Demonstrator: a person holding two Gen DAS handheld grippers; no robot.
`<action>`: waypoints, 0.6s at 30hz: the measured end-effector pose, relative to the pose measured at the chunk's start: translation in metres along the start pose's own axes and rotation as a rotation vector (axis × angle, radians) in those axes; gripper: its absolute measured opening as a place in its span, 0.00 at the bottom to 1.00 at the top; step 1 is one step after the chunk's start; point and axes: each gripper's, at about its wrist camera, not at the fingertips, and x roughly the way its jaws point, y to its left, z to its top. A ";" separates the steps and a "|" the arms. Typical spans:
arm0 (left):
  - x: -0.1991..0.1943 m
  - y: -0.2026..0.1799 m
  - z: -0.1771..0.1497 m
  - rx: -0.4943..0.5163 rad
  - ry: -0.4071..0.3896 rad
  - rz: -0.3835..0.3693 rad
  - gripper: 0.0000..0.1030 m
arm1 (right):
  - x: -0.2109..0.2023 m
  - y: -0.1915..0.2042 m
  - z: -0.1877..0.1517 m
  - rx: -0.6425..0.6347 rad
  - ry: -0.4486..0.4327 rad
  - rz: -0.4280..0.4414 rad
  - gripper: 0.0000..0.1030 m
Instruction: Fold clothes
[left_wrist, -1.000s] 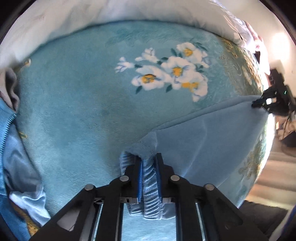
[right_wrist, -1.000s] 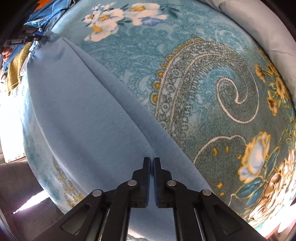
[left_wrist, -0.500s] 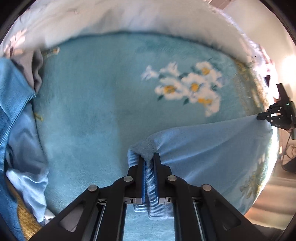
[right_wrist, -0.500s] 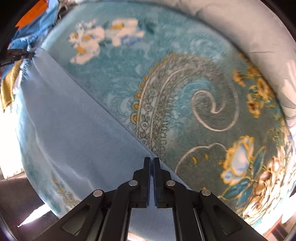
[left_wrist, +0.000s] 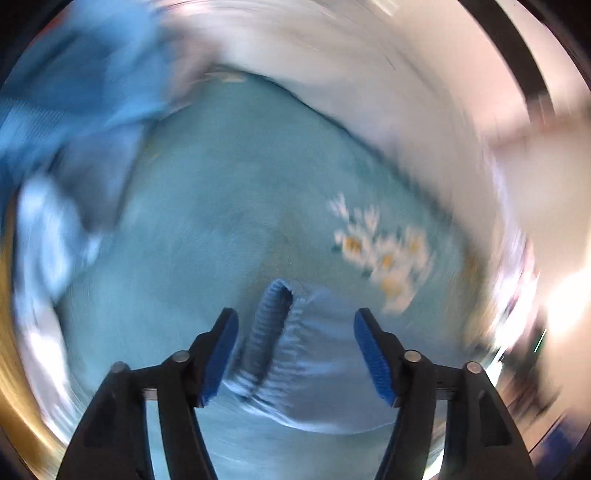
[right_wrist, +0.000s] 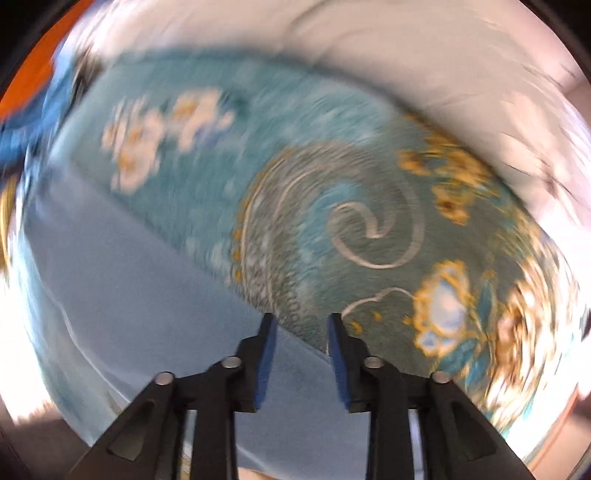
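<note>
The light blue garment (right_wrist: 140, 295), a soft, limp, light knit with a ribbed hem (left_wrist: 267, 325), lies flat on the bed beside the blanket's white flowers (right_wrist: 155, 147), best gripped at hem corners; left gripper (left_wrist: 295, 354) and right gripper (right_wrist: 301, 354) jaws, just opened, stand clear.

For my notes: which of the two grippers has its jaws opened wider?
The left gripper: its jaws stand far apart around the garment's ribbed edge; the right gripper shows a narrower gap.

No readable text, labels, brands or numbers; both views motion-blurred.
</note>
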 end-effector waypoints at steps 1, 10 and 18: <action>-0.002 0.008 -0.007 -0.070 -0.017 -0.023 0.76 | -0.009 -0.003 -0.006 0.059 -0.026 0.011 0.40; 0.052 0.039 -0.065 -0.299 0.024 -0.057 0.76 | -0.045 0.039 -0.107 0.311 -0.029 0.106 0.46; 0.063 0.036 -0.055 -0.337 -0.008 -0.043 0.37 | -0.053 0.044 -0.156 0.449 0.003 0.125 0.46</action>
